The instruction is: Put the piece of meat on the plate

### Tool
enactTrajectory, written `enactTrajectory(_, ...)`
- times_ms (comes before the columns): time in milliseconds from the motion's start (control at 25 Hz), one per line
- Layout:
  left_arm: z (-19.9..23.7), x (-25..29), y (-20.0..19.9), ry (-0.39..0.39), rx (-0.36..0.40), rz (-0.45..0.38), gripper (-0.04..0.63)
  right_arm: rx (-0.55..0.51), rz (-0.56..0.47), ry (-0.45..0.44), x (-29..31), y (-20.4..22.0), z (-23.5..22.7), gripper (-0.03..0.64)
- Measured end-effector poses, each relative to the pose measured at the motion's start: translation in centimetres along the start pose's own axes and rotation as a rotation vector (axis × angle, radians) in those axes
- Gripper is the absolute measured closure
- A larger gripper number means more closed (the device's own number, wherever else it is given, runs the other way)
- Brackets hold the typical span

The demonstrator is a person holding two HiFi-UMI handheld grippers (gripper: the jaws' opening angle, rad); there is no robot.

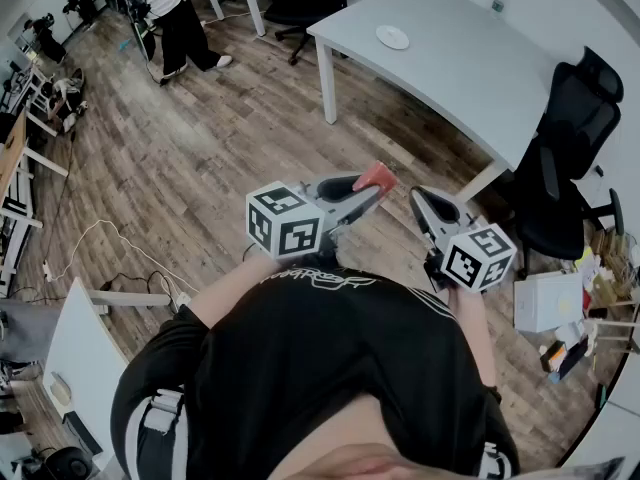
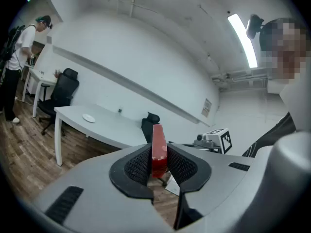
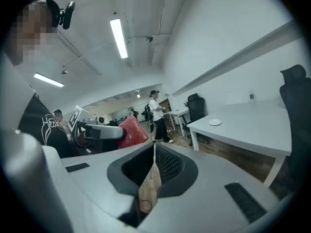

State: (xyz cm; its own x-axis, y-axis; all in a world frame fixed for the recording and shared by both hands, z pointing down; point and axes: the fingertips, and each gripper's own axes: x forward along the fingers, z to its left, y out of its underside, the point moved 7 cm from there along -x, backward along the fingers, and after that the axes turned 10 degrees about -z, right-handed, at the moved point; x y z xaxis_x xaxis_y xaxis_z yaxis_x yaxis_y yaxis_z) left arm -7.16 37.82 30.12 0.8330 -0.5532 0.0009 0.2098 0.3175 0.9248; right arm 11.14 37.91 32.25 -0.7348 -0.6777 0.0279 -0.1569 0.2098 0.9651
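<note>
A flat red piece of meat (image 2: 159, 149) stands on edge between the pads of my left gripper (image 2: 159, 166), which is shut on it. In the head view the meat (image 1: 377, 178) sticks out of the left gripper (image 1: 366, 194), held in front of the person's chest above the wooden floor. From the right gripper view the meat (image 3: 131, 131) shows as a red wedge at the left. My right gripper (image 3: 153, 165) has its jaws together with nothing between them; it is beside the left one (image 1: 422, 204). The small white plate (image 1: 392, 37) lies on the white table (image 1: 470, 78) ahead.
A black office chair (image 1: 565, 158) stands right of the table, with boxes and clutter (image 1: 565, 318) beyond it. Another person (image 1: 175, 13) stands at the far left by more desks. A white desk edge (image 1: 75, 358) and floor cables (image 1: 110, 258) are at lower left.
</note>
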Motion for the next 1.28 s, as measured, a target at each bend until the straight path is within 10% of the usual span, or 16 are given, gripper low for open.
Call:
enactTrajectory(720,2.6,1.6,-0.5,0.023,-0.037,-0.003,0.503,0.020,-0.021,0.058,1.5,-0.7,-2.0,0.600)
enactTrajectory(1280,13.7,7.2,-1.7,-0.003,-0.124,0.040,0.503,0.095,0.039,0.096,10.2,-0.3,-10.7,0.600)
